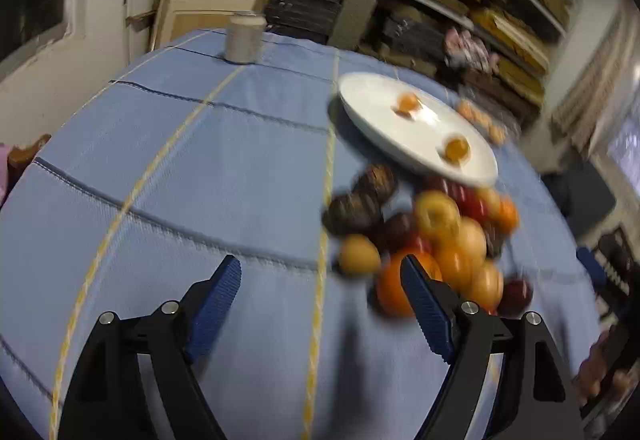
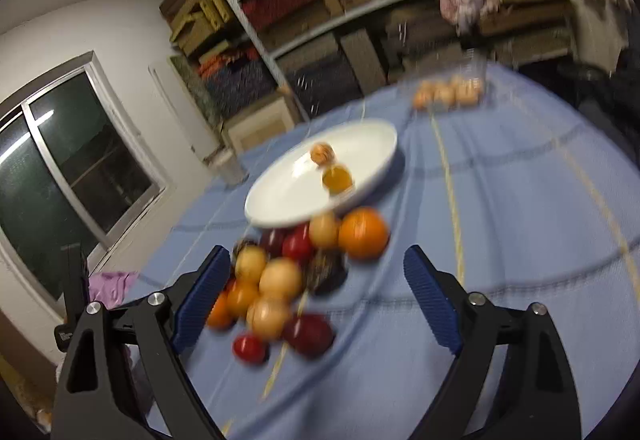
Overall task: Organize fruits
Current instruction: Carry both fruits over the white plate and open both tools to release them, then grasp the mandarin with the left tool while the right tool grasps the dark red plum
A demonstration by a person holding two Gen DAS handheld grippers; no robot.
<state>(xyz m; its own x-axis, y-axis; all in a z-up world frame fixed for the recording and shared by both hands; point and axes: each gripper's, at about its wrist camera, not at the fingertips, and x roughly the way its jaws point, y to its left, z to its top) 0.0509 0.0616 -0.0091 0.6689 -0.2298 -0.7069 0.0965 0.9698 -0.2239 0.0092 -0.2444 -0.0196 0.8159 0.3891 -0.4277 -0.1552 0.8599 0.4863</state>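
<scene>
A heap of fruit (image 2: 296, 272) lies on the blue-clothed bench (image 1: 200, 180), touching the near rim of a white plate (image 2: 360, 144) that holds two small orange fruits (image 2: 337, 178). The left gripper (image 1: 320, 276) and right gripper (image 2: 316, 264) hang just short of the heap, fingers spread wide and empty.

Blue-clothed table (image 1: 208, 168) — white plate (image 1: 372, 108), heaped fruit (image 1: 436, 240), can (image 1: 243, 38).

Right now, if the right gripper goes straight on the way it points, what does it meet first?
Probably the fruit pile, at its right edge near the dark fruit. The right gripper has open, empty jaws. Blur makes depth uncertain.
</scene>
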